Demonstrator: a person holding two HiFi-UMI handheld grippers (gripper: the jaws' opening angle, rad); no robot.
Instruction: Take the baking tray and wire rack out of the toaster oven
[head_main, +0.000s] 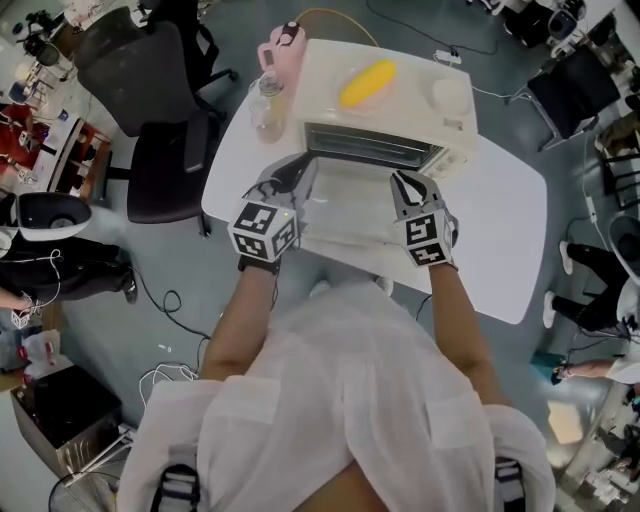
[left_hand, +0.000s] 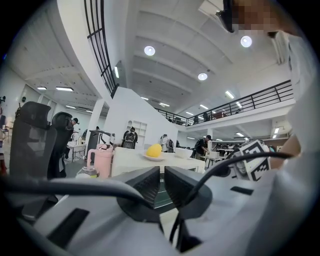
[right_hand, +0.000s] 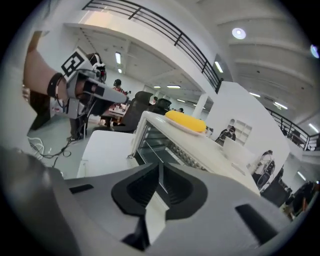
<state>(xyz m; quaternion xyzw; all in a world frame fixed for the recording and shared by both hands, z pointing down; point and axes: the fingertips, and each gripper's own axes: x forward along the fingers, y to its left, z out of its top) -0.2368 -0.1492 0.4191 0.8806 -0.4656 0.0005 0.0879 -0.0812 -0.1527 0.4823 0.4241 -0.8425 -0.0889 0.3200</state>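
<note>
A white toaster oven (head_main: 400, 112) stands on a white table (head_main: 500, 220), and its glass door (head_main: 345, 215) is folded down toward me. Thin bars of the wire rack (head_main: 372, 150) show in the dark opening; I cannot make out a baking tray. My left gripper (head_main: 297, 170) hovers over the door's left edge. Its jaws are almost together, with nothing between them (left_hand: 161, 175). My right gripper (head_main: 402, 182) is over the door's right edge, tilted down at the opening. It shows only a thin slit and holds nothing (right_hand: 159, 170).
A yellow item on a plate (head_main: 367, 82) and a white bowl (head_main: 450, 97) rest on the oven's top. A clear bottle (head_main: 266, 105) and a pink jug (head_main: 280, 48) stand at the oven's left. Black chairs (head_main: 165, 120) are beyond the table's left edge.
</note>
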